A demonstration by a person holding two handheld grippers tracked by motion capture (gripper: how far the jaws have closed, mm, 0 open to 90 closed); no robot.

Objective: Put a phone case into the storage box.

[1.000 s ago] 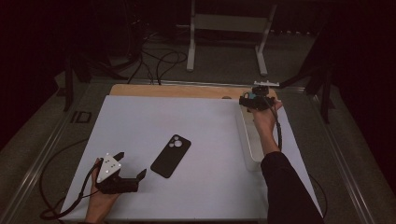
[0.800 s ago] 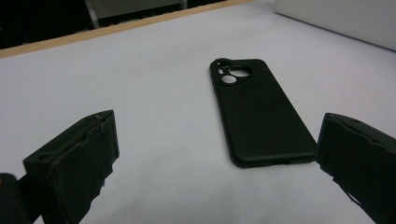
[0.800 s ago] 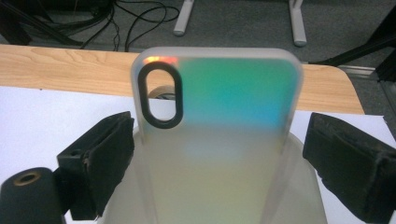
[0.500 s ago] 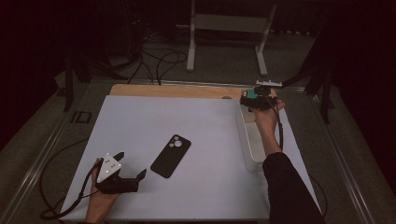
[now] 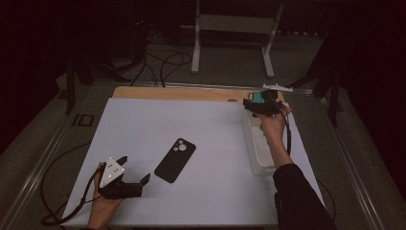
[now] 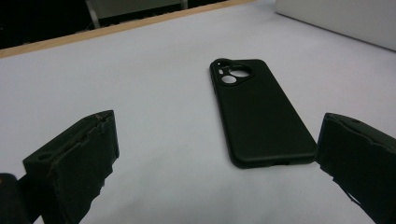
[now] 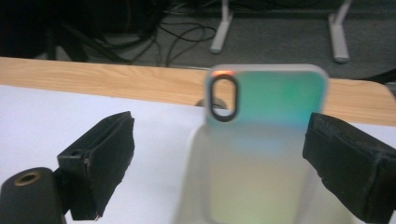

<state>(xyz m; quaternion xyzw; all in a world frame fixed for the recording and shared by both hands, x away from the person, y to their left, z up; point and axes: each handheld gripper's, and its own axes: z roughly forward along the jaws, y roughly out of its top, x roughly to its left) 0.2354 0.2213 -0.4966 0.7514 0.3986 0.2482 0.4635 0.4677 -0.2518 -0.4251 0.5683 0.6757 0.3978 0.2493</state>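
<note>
A black phone case lies back-up in the middle of the white mat; it also appears in the left gripper view. My left gripper rests at the near left of the mat, its jaws wide apart, with the case just ahead of them and untouched. At the far right my right gripper hovers over the far end of a clear tray. A pale, green-shimmering phone case stands tilted in that tray, between the open right jaws, which do not visibly press on it.
A wooden table edge runs behind the mat. Past it are floor cables and a white metal stand. Each gripper trails a cable off the mat.
</note>
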